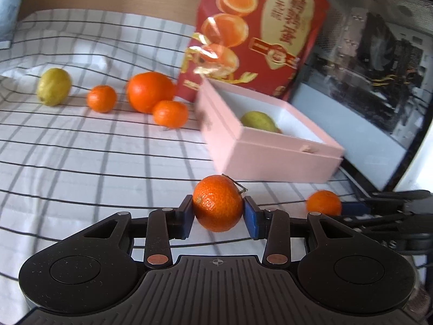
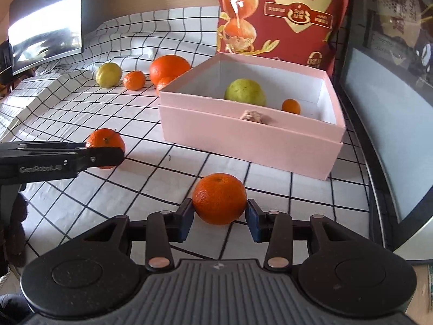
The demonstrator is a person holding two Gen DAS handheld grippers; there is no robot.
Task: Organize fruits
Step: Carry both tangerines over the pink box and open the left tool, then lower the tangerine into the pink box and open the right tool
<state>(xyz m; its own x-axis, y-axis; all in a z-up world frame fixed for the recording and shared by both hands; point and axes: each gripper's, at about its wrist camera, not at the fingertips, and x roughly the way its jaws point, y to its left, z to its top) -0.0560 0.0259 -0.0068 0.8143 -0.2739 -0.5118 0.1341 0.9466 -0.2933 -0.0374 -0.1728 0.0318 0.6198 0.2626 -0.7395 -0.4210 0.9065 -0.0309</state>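
Note:
My left gripper point(image 1: 218, 202) is shut on a mandarin point(image 1: 216, 211) with a short stem, just above the checked cloth point(image 1: 81, 162). My right gripper point(image 2: 219, 205) is shut on another mandarin point(image 2: 219, 195), near the front of the pink box point(image 2: 243, 138). Each gripper shows side-on in the other's view: the right gripper point(image 1: 349, 207) with its mandarin point(image 1: 323, 203), the left gripper point(image 2: 116, 154) with its mandarin point(image 2: 104, 139). In the box lie a yellow-green fruit point(image 2: 245, 92) and a small mandarin point(image 2: 291, 106).
At the back of the cloth lie a yellow-green fruit point(image 1: 53, 86), two mandarins point(image 1: 101, 98) point(image 1: 170, 113) and a big orange point(image 1: 150, 94). A red snack bag point(image 1: 257, 32) stands behind the box. A dark glass-fronted appliance point(image 1: 365, 81) borders the right side.

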